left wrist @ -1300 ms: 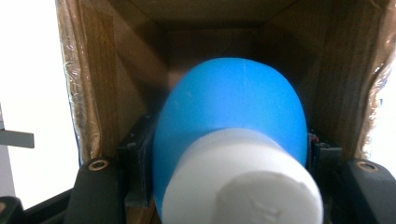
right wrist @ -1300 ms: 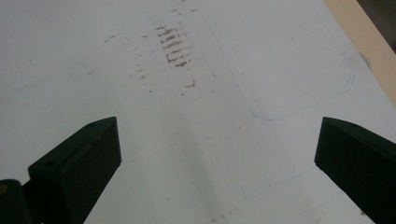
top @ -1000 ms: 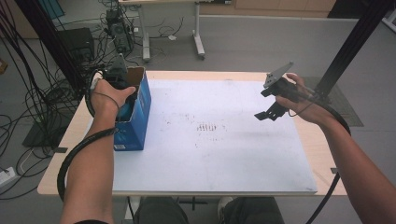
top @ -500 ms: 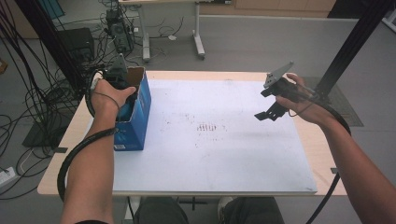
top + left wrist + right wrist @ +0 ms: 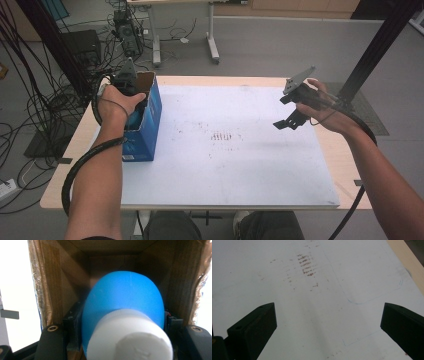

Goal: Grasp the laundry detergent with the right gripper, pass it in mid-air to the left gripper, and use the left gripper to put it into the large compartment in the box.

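Note:
My left gripper (image 5: 122, 320) reaches down into an open cardboard box (image 5: 57, 277) and is shut on a blue bottle (image 5: 125, 297) with a white cap (image 5: 127, 337). From above, the box (image 5: 150, 125) is blue outside and stands at the left edge of the white mat (image 5: 225, 175); the hand and left gripper (image 5: 131, 95) sit in its mouth. My right gripper (image 5: 290, 119) hovers over the mat's right side, tilted downward. In its own view the right gripper (image 5: 328, 310) is open with nothing between its jaws.
Brown smudges (image 5: 220, 136) mark the mat's middle, and faint pen outlines (image 5: 362, 302) lie below the right gripper. The wooden table (image 5: 75, 145) shows around the mat. Cables and equipment (image 5: 60, 65) crowd the floor at the left; a black post (image 5: 375, 55) rises at the right.

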The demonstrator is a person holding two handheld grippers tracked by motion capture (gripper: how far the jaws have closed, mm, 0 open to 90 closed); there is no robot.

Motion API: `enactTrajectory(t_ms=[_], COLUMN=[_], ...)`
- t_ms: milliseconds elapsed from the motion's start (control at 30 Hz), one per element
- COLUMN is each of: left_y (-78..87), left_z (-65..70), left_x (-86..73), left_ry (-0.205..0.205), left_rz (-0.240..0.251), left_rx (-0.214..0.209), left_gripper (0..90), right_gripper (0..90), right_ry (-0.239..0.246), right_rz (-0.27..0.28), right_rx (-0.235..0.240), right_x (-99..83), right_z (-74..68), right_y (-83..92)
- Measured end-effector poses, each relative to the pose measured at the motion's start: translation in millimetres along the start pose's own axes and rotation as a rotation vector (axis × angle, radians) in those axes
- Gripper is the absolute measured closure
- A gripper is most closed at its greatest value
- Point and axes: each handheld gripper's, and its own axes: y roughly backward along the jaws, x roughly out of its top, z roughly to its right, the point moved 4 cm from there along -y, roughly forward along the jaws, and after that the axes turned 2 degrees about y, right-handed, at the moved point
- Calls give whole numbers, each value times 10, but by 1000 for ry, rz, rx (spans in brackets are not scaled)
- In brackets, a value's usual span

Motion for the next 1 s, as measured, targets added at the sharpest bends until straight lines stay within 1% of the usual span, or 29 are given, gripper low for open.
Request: enactTrajectory(t_ms=[1000], left_y=[0], left_z=[17], left_x=[-4], left_ry=[-1], left_rz=[-2], left_rx=[8], left_gripper=[362], right_gripper=[3], right_ry=[1], right_rz=[2], right_rx=[-2], right_x=[-37], right_z=[-2], right_y=[15])
